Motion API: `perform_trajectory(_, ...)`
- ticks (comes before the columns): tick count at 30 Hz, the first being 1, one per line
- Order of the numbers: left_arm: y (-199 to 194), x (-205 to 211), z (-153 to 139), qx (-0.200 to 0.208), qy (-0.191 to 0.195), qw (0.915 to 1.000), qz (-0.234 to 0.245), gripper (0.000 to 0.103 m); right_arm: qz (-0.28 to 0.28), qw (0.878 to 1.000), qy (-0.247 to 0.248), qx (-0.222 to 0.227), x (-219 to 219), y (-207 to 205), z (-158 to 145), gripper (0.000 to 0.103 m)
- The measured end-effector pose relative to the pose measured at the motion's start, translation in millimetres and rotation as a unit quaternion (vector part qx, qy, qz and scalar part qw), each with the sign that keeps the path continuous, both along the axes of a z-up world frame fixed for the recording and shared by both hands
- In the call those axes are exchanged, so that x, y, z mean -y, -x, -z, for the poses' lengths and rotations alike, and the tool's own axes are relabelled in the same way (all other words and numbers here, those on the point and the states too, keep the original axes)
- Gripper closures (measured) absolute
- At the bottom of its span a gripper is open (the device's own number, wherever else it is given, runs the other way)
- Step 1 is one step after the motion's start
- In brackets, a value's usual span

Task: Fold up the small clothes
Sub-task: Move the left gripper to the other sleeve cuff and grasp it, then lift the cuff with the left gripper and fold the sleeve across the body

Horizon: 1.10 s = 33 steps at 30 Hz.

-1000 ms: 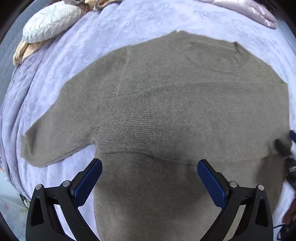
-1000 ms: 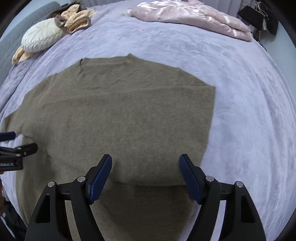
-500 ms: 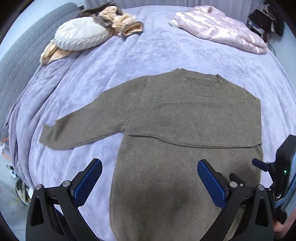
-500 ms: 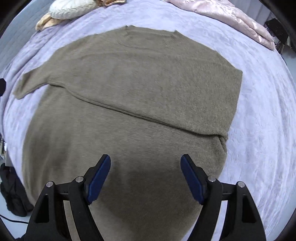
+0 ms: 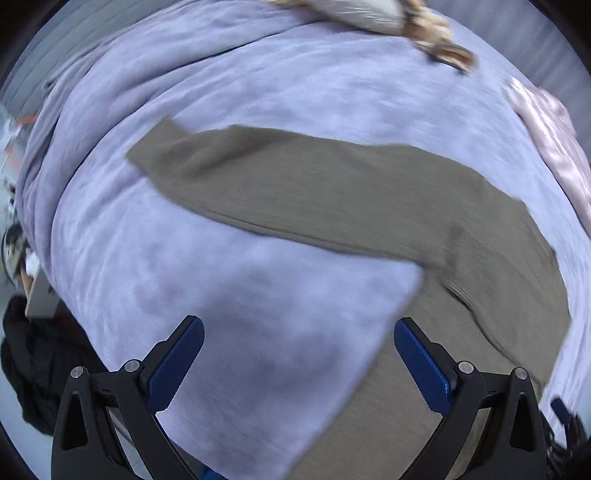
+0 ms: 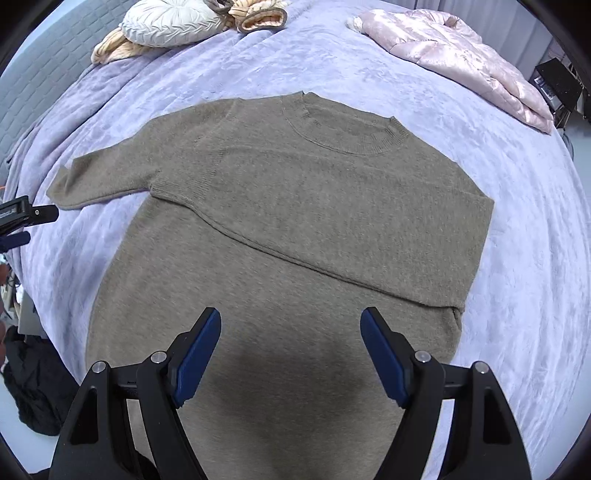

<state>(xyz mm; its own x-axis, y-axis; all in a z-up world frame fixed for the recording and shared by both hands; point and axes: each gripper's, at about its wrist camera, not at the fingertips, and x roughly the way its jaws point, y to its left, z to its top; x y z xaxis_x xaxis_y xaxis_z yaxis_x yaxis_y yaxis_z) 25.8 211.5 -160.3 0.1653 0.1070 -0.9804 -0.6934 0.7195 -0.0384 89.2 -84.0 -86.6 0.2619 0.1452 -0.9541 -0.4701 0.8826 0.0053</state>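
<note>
Sweater point(image 6: 295, 221), olive-brown knit, is lying flat and face up on the lavender bedspread point(image 6: 517, 184), its right sleeve folded across the chest and its left sleeve point(image 5: 258, 184) stretching out over the bedspread. The right tool point(image 6: 290, 354) is hovering above the sweater's lower body with its blue-padded jaws spread wide, gripping nothing. The left tool point(image 5: 297, 363) is also gaping wide and empty, poised over bare bedspread beside the sweater's side edge, below the outstretched sleeve; its view is motion-blurred. A pink puffer jacket point(image 6: 454, 55) is lying at the far right of the bed, and a round pleated cushion point(image 6: 166, 22) is sitting at the far left.
</note>
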Motion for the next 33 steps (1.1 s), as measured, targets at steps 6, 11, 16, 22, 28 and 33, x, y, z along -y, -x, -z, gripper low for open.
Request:
perform_trajectory(6, 20.6, -131.5, 45.5, 0.016, 0.049, 0.9942, -0.094, 0.0, 0.012, 0.999, 0.031, -0.002, -44.9, 3.0, -6.0, 0.022)
perform_trajectory(11, 29.3, -219.8, 82.1, 0.068, 0.125, 0.9755, -0.167, 0.0, 0.002, 0.999, 0.05, -0.01, -82.2, 13.0, -8.6, 0.022)
perform_trajectory(16, 15.8, -243.0, 109.9, 0.097, 0.177, 0.9666, -0.158, 0.005, -0.011, 0.998, 0.065, -0.02, -115.5, 25.3, -3.3, 0.022)
perform_trajectory(22, 6.1, -252.0, 106.8, 0.133, 0.188, 0.9625, -0.144, 0.043, -0.026, 0.996, 0.084, -0.03, -139.3, 36.6, 2.8, 0.022)
perform_trajectory(28, 10.7, -259.3, 105.1, 0.144, 0.201, 0.9601, -0.131, 0.092, -0.031, 0.995, 0.09, -0.026, -153.0, 36.2, -1.2, 0.022)
perform_trajectory(33, 20.9, -249.3, 65.4, 0.168, 0.155, 0.9657, -0.125, 0.092, -0.032, 0.995, 0.094, -0.018, -160.3, 32.4, -6.0, 0.022)
